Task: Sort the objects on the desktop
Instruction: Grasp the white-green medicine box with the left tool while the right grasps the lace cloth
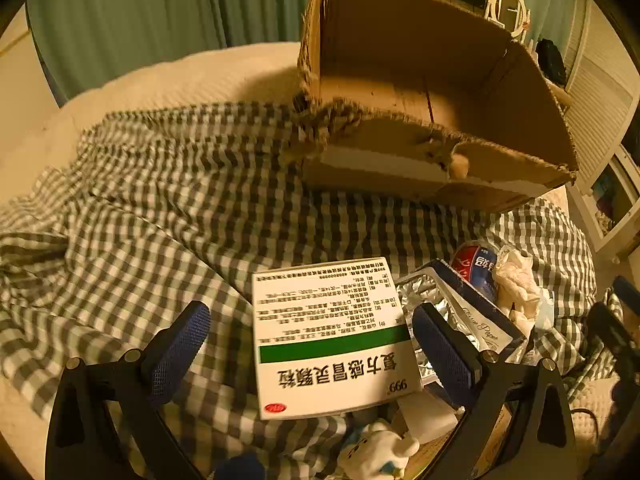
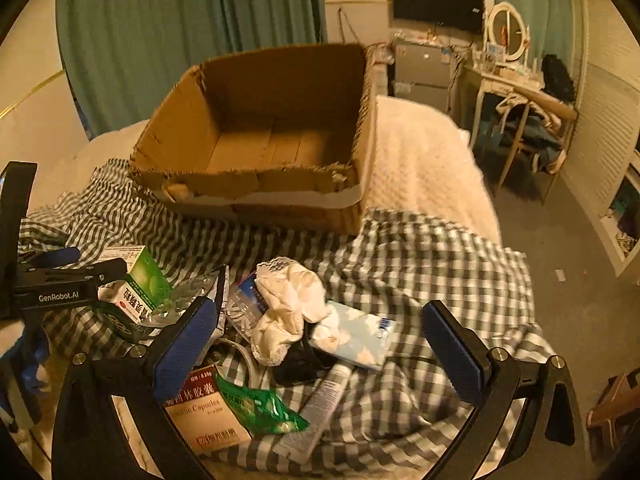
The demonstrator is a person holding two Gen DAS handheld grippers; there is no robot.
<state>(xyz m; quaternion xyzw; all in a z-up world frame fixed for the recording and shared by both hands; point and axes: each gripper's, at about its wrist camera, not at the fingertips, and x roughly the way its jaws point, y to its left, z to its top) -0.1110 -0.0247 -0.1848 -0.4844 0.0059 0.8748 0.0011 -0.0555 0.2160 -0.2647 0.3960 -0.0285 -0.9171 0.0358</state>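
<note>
Your left claw [image 1: 312,350] stands with its jaws wide apart and nothing clamped; one white medicine box with a green stripe [image 1: 334,344] lies flat between its two blue pads [image 1: 176,354], touched by neither. Your right claw [image 2: 320,354] is likewise spread wide and empty, hanging over the clutter.

Count of items on the one checked cloth [image 2: 440,264] spread over the bed [image 2: 420,160]:
- One open cardboard box [image 2: 256,136], torn along its near rim, upright at the far edge of the cloth, nothing visible inside.
- One crumpled white cloth [image 2: 286,308], resting on the pile.
- One pale blue tissue pack [image 2: 356,338], just beside the white cloth, on one dark item [image 2: 298,362] I cannot identify.
- One grey tube [image 2: 320,408], lying near the tissue pack.
- One green sachet [image 2: 260,406], touching one capsule box with a dark red band [image 2: 204,412].
- One foil packet [image 1: 424,300] beside the striped medicine box, with one dark blue-edged pouch [image 1: 480,316] against it.
- One red and blue wrapper [image 1: 474,264] behind the pouch.
- One small white figure [image 1: 376,448] at the lower edge of the left view.

All sortable items lie outside the cardboard box, well apart from it.
</note>
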